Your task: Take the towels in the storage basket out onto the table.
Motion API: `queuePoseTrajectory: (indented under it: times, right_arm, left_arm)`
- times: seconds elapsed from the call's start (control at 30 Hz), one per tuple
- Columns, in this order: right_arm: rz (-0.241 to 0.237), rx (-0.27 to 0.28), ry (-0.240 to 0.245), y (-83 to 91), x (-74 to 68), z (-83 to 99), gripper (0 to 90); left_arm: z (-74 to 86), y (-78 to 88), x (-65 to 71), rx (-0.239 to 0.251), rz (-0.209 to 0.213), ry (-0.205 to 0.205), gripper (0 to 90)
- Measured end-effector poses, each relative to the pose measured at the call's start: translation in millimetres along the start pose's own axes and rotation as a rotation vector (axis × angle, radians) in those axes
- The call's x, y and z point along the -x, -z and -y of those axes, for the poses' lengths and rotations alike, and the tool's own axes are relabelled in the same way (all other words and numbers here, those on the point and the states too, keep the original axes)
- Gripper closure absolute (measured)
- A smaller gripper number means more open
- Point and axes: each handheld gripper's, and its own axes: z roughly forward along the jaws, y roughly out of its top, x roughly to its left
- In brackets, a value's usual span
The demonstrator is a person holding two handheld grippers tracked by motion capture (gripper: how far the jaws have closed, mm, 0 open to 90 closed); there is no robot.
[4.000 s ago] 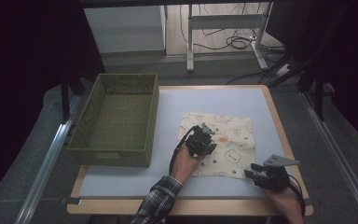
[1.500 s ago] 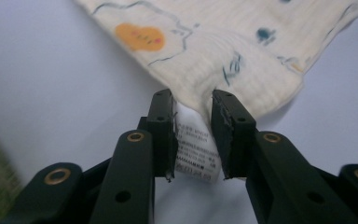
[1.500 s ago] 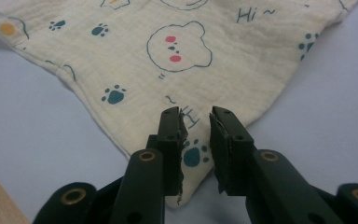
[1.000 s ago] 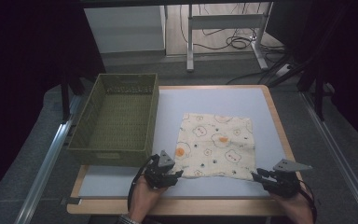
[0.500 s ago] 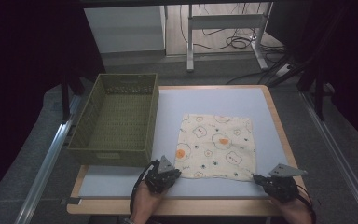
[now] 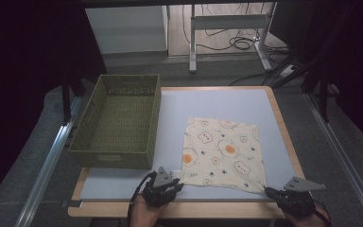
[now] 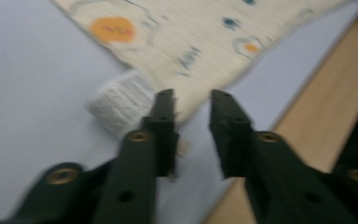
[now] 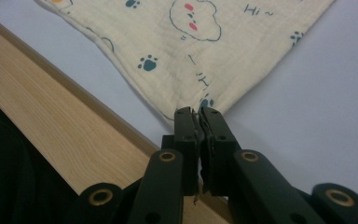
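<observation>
A cream square cloth printed with fried eggs and paw marks (image 6: 224, 153) is spread flat on the pale blue counter (image 6: 217, 101), to the right of the olive-green woven plastic basket (image 6: 118, 120). Compared with a second ago, the cloth is drawn slightly nearer the counter's front edge and both tools are set at its two near corners. The right tool (image 8: 199, 114) is clamped tight on the near right corner of the cloth, fabric being pinched between its jaws. The left tool (image 7: 192, 100) has just been opening: a clear gap stands between its jaws, with the near left corner of the cloth and its white ribbed label (image 7: 121, 100) lying just ahead of them, not gripped. By this reading, only one corner is secured, and the left corner probably has to be gripped again before the cloth can be lifted or folded.
</observation>
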Motion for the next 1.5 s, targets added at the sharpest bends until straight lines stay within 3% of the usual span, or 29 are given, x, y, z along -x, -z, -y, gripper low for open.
queuePoseTrajectory:
  times: [0.1, 0.2, 0.27, 0.3, 0.43, 0.6, 0.77, 0.83, 0.9, 1.0, 1.07, 1.27, 1.5]
  right_arm:
    - [-0.002, 0.012, -0.005, -0.5, 1.1, -2.2, 79.5]
    - [0.002, 0.006, -0.002, -3.6, 1.6, -2.0, 74.7]
    - [0.005, -0.001, -0.003, -5.9, 1.6, 0.4, 74.6]
    - [0.006, -0.003, -0.002, -7.1, 1.7, 1.5, 75.6]
    - [-0.007, 0.003, -0.008, -9.0, 1.0, 3.9, 85.7]
    - [0.003, -0.01, 0.008, -6.7, -1.3, 2.9, 86.4]
    - [0.002, -0.019, 0.01, 2.8, -2.7, 6.4, 86.3]
    - [-0.003, -0.019, 0.008, 5.6, -2.9, 8.2, 85.9]
    - [0.0, -0.014, 0.007, 7.1, -2.7, 8.0, 84.4]
    - [0.0, 0.013, -0.008, 9.2, 2.0, 3.6, 77.5]
    - [0.003, 0.019, -0.018, 8.5, 7.2, -1.0, 72.1]
    - [0.002, 0.036, -0.069, -8.7, 28.4, -19.7, 60.3]
    - [0.019, 0.024, -0.063, -30.9, 43.1, -45.6, 51.0]
  left_arm:
    - [-4.0, -8.4, -5.9, 0.005, 0.013, 0.019, 62.8]
    - [-4.8, -22.9, -5.8, -0.042, 0.01, 0.009, 60.6]
    - [-3.8, -27.8, -2.6, -0.044, -0.025, -0.011, 65.0]
    - [-4.7, -27.7, -1.4, -0.05, -0.041, -0.018, 68.7]
    - [-5.4, -26.5, 0.4, -0.056, -0.026, -0.035, 86.2]
    - [-2.4, -17.4, 3.5, -0.058, 0.016, -0.027, 88.1]
    - [6.7, -3.8, 15.0, -0.062, 0.054, -0.033, 87.3]
    - [8.8, -2.2, 16.3, -0.057, 0.06, -0.03, 83.6]
    - [6.3, -0.4, 13.7, -0.04, 0.042, -0.029, 74.2]
    - [-3.9, 2.2, 5.2, -0.013, 0.013, -0.01, 61.6]
    - [-12.7, -0.1, -0.2, -0.013, -0.01, -0.023, 56.5]
    - [-39.1, -26.4, -20.5, -0.011, -0.005, -0.019, 46.0]
    - [-68.3, -57.9, -43.2, -0.026, -0.025, -0.006, 38.9]
